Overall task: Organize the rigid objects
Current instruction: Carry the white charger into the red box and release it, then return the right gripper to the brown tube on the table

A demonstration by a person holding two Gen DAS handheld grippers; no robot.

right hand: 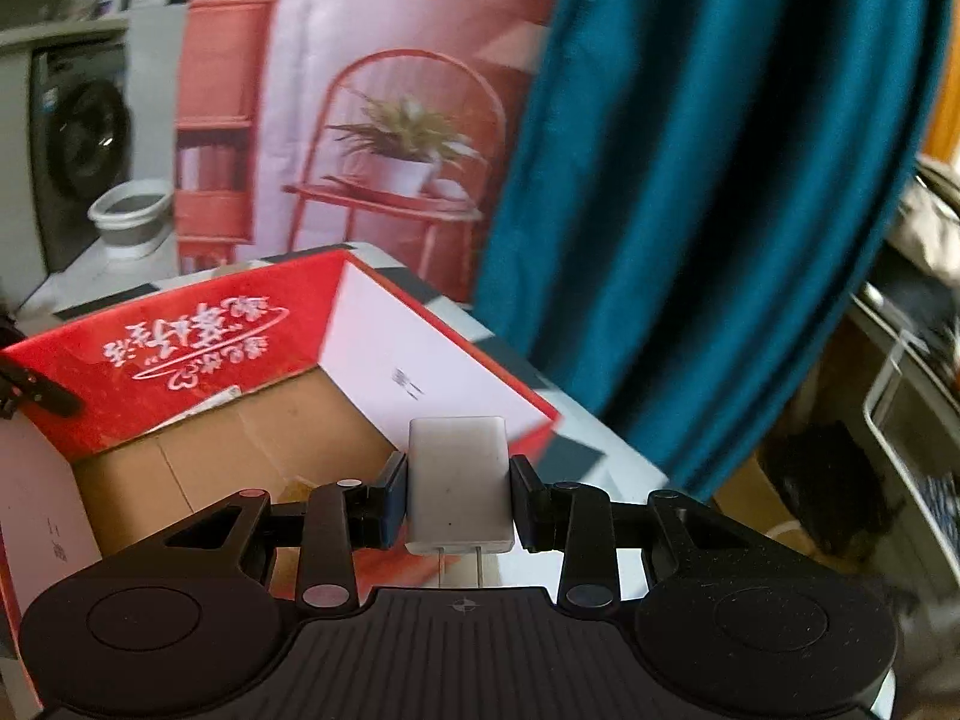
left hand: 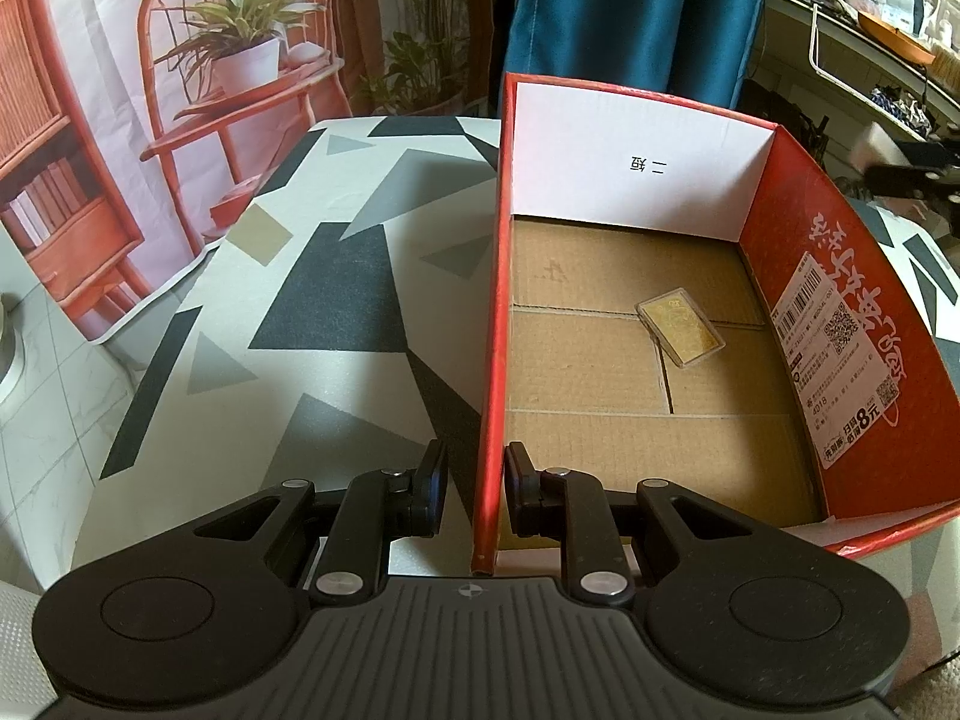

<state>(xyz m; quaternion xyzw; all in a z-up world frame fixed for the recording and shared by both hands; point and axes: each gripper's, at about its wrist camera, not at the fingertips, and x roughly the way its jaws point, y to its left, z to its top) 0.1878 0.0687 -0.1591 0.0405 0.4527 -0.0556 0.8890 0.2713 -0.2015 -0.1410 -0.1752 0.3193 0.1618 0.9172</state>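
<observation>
The left gripper [left hand: 475, 495] has its jaws nearly closed on the near end of the left wall of the open red cardboard box [left hand: 493, 324], one black pad on each side of the thin red edge. This box stands on the table with the grey, black and white geometric-pattern cloth [left hand: 336, 276]. The box has a brown corrugated floor, a white inner end panel with small printed characters, and a red right wall carrying white lettering and a barcode label. A small flat gold-coloured rectangular card in a clear case [left hand: 679, 330] lies on the box floor, toward the right wall and well apart from the left gripper. The right gripper [right hand: 459, 501] holds a white rectangular plug-in charger block [right hand: 459, 480] between its jaws, which stand partly open at the width of the block; the pads press on its two long sides and its two metal prongs point back toward the camera. In the right wrist view the charger block is above the near right part of the box.
</observation>
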